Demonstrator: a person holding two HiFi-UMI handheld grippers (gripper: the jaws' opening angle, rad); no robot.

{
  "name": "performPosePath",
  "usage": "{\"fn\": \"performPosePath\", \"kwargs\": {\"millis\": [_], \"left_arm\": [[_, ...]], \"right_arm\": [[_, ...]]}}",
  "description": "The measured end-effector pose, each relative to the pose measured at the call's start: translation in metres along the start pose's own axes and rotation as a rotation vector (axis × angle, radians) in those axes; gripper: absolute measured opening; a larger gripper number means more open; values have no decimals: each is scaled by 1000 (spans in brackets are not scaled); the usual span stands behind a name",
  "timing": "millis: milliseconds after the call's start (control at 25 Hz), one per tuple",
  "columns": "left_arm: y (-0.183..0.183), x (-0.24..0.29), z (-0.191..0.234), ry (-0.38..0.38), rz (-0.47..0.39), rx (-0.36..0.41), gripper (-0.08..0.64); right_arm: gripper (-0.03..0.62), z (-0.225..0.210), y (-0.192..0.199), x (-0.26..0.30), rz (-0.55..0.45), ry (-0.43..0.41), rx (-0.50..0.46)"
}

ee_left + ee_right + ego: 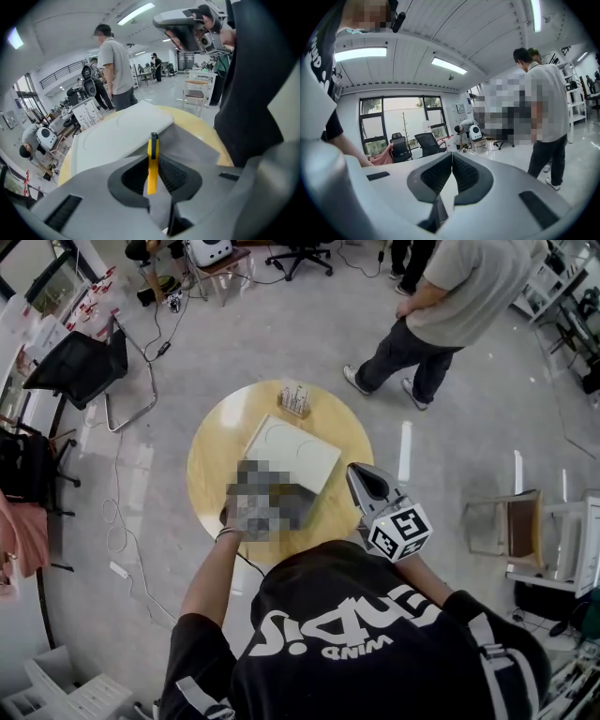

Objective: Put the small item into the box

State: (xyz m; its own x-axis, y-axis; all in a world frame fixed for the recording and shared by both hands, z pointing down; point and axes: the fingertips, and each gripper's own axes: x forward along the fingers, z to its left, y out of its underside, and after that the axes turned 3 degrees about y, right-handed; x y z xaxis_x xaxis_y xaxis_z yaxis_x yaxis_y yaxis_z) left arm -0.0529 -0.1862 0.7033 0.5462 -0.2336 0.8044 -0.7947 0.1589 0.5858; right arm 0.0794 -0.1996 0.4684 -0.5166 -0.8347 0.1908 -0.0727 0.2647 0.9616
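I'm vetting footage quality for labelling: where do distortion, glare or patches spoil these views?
Head view: sharp, but a mosaic patch hides part of the table. Left gripper view: heavy fisheye bending, yet the yellow item is crisp. Right gripper view: fisheye too, bright ceiling lights, mosaic patches.

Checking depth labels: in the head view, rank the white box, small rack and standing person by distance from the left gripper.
From the left tongs, shut on the yellow item:
1. white box, mid-table, just ahead.
2. small rack, table's far edge.
3. standing person, floor beyond, right.
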Motion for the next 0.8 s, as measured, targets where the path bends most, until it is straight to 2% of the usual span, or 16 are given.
{"fn": "performPosePath", "kwargs": {"millis": [360, 800], "left_arm": [[18, 28, -5, 68, 101, 21, 71], [32, 47, -7, 94, 175, 21, 71]], "right_arm": [[5, -8, 1, 2, 4, 18, 6], [5, -9, 5, 3, 15, 26, 6]]}}
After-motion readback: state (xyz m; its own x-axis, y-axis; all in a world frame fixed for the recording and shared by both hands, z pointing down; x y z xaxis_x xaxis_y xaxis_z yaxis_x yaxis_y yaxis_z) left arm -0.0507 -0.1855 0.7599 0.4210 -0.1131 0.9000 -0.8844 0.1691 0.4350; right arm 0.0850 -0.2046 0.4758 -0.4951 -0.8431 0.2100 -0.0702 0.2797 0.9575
